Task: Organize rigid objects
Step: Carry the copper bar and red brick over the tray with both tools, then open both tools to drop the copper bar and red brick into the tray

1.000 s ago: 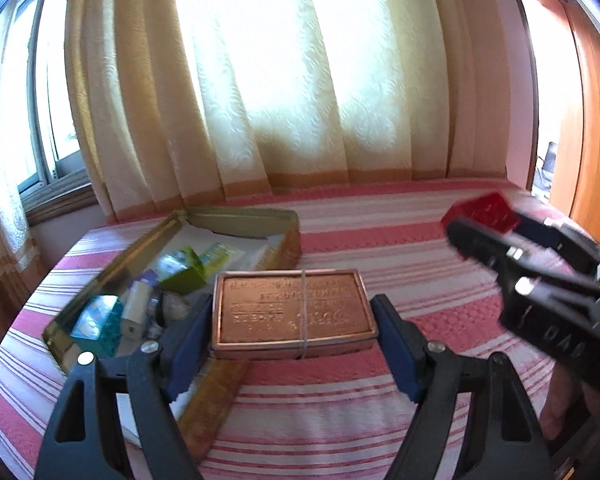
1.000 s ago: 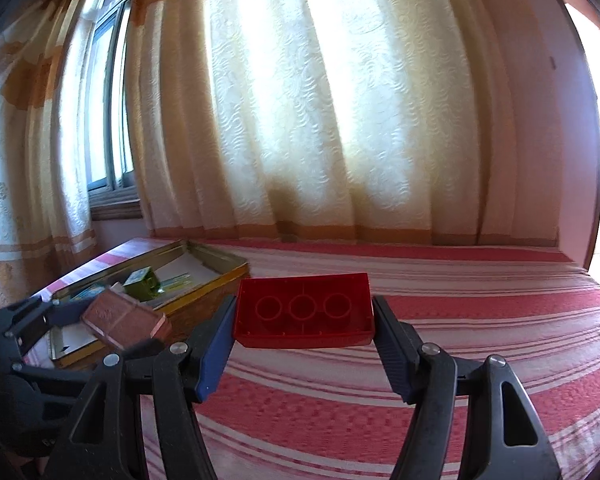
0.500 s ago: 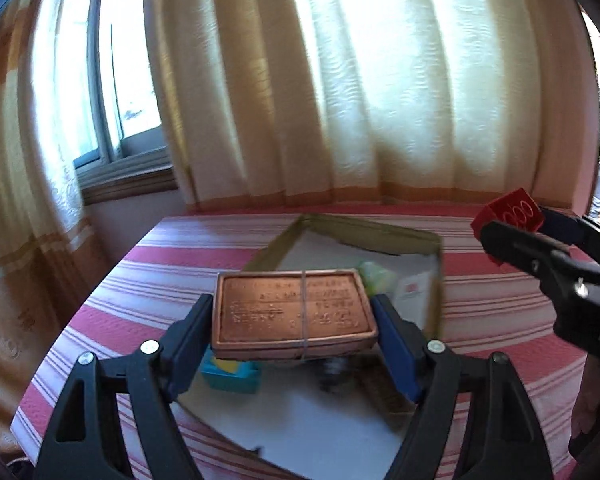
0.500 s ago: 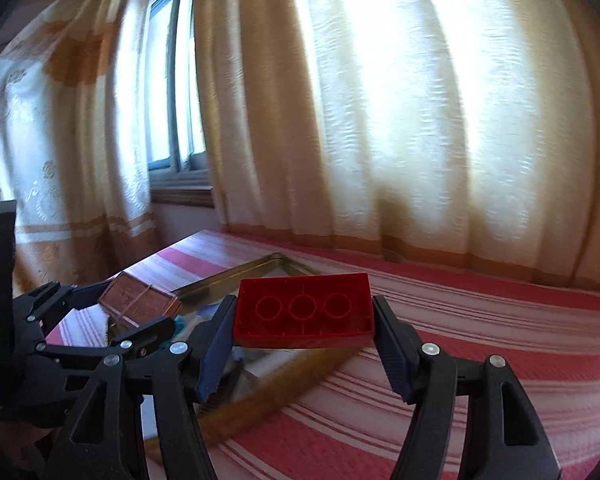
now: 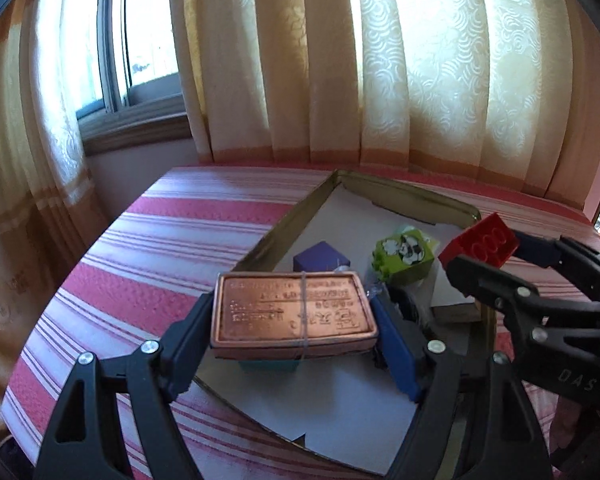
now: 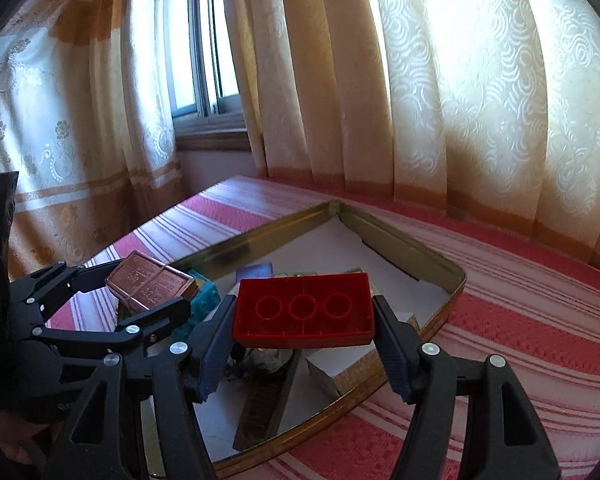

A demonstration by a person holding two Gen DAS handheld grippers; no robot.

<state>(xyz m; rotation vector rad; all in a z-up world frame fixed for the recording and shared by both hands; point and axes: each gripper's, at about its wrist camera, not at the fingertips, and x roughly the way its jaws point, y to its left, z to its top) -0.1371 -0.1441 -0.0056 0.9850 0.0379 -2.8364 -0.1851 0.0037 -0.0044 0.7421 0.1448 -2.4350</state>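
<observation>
Left claw (image 5: 294, 316) gripping copper tin (image 5: 294, 311), right claw (image 6: 303, 316) gripping red brick (image 6: 303, 309), striped cloth (image 5: 172, 264), cream curtains (image 5: 380, 60)

Both held pieces carried leftward: copper tin (image 5: 294, 312) and red brick (image 6: 303, 310) now above tray (image 6: 436, 258).

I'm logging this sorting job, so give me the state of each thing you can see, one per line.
Left gripper: shut on the copper bar, held over the tin.
Copper bar: gripped, flat, embossed face up, band around it.
Right gripper: shut on the red brick.
Red brick: gripped, hollow underside up, above the tin.
Tin: open, no lid on, partly filled.
Green block: resting inside the tin.
Purple cube: resting inside the tin.
</observation>
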